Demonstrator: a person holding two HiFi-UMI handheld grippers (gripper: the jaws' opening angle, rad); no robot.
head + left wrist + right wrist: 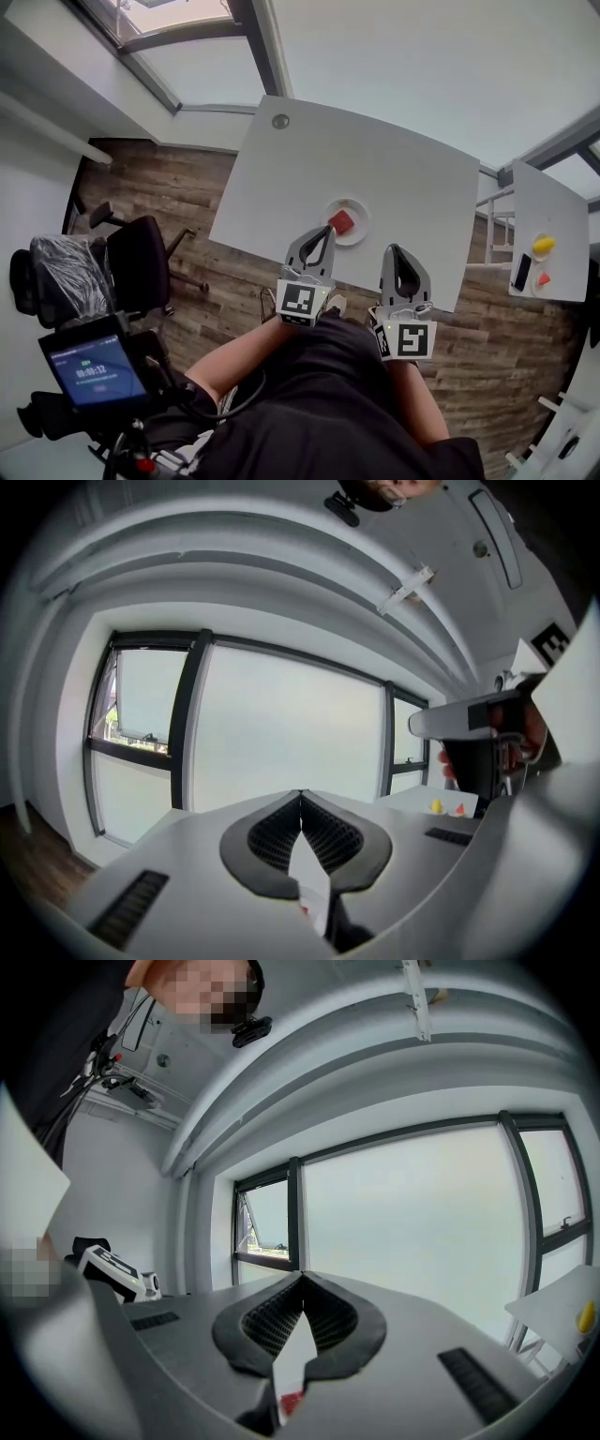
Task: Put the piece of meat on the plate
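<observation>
A red piece of meat (342, 222) lies on a small white plate (360, 206) near the front edge of the white table (394, 159). My left gripper (329, 231) hovers just in front of the plate, its tips beside the meat, jaws shut with nothing between them. In the left gripper view the left gripper (300, 794) points level at the windows, and a sliver of red (304, 908) shows through the gap below the tips. My right gripper (391, 248) is held to the right of the plate, also shut and empty; in its own view the right gripper (302, 1277) meets at the tips.
A second white table (548, 202) at the right carries a yellow object (543, 245), a small red object (542, 278) and a black phone (521, 271). A black office chair (136, 262) stands on the wooden floor at the left. A device with a lit screen (94, 370) sits at lower left.
</observation>
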